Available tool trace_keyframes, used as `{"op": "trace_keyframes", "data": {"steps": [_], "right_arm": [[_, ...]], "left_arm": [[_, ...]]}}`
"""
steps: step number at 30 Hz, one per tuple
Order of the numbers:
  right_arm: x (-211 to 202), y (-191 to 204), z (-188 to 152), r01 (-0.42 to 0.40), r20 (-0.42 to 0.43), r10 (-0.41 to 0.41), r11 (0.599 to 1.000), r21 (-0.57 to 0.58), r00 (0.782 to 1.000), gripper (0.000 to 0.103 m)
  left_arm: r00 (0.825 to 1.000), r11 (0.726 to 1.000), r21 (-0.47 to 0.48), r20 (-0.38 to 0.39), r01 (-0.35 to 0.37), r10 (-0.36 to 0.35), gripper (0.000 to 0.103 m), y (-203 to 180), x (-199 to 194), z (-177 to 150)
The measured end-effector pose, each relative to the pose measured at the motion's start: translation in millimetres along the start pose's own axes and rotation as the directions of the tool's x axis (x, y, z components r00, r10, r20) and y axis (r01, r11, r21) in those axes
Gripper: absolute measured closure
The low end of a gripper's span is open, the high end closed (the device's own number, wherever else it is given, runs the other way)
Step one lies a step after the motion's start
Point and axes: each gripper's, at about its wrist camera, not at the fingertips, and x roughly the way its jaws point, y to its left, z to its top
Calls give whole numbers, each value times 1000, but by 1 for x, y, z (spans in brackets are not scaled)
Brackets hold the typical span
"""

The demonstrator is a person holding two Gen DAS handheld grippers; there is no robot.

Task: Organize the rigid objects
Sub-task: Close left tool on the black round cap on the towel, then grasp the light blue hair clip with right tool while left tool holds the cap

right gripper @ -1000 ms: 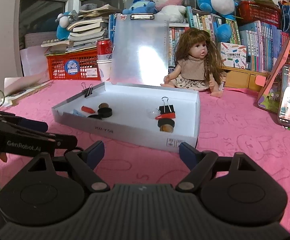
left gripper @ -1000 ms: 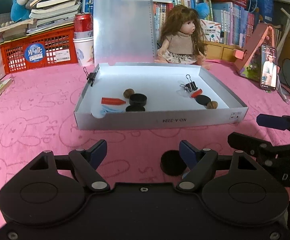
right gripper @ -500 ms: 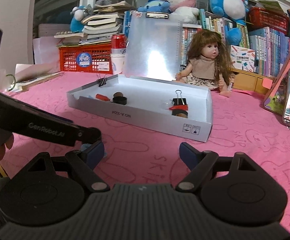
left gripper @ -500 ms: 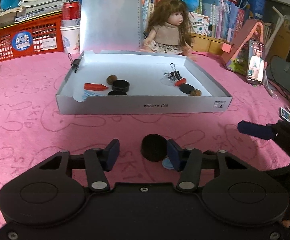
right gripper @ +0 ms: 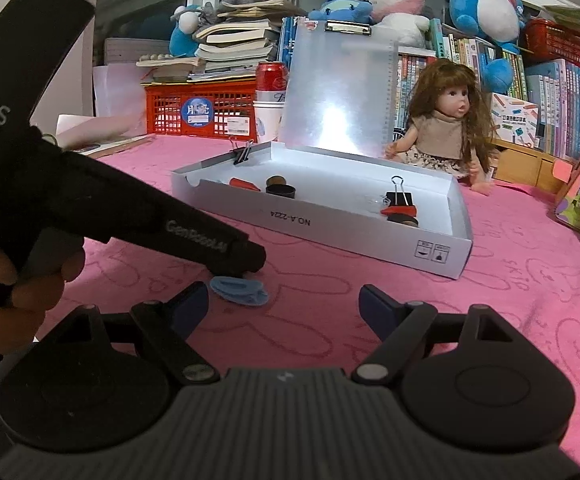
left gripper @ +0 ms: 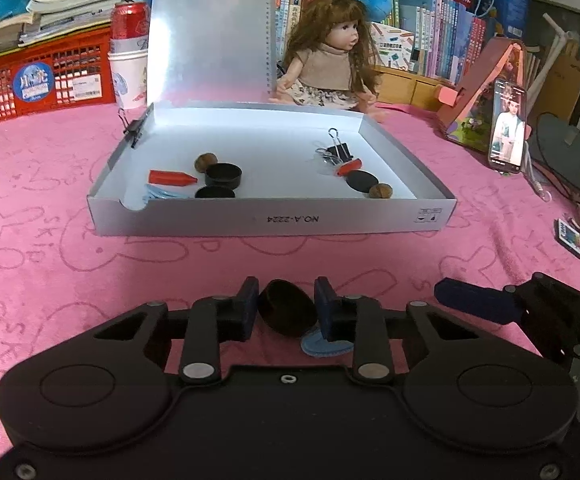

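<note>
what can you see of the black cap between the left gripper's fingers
The black cap is a round, shallow, dark piece, plastic by its look, tilted, with its hollow side up. The left gripper has closed on its rim from both sides, above the pink cloth. A blue clip lies just beside it.

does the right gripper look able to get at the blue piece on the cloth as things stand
Probably yes. The blue piece lies on the pink cloth just ahead and left of the open right gripper. The left gripper, shut on the black cap, crowds its far edge.
</note>
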Motion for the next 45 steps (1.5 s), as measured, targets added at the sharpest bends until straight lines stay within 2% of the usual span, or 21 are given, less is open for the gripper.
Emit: {"op": "trace_keyframes", "data": {"steps": [1,12,18,23,28,34,38,45], "right_arm": [[0,1,0,-2,0,2,1000,2,1000,14],[7,14,1,-19,8,19,1000,11,1000,14],[14,23,5,-7,11,7,1000,17,1000,26],[14,28,4,19,12,-19,1000,-2,1000,40],[14,18,1,50,-7,-50,998,32,999,47],[14,6,-1,103,-9,-102,992,75,995,47],[13,1,-3,121,-5,-121,988,99,993,43],[3,-2,-9,130,5,-131,988,84,991,41]], "left_arm": [[1000,1000,4,5,-11,11,87,0,-1,1],[998,998,-25,-8,-64,64,88,27,-8,-3],[997,997,-29,-3,-77,77,88,33,-12,-2],[997,996,-27,2,-83,83,87,32,-14,-2],[996,996,-14,9,-90,90,87,29,-17,-5],[995,996,3,51,-86,85,86,22,-27,-9],[993,995,53,87,-83,79,76,10,-32,-13],[994,993,86,81,-85,78,71,0,-28,-18]]}}
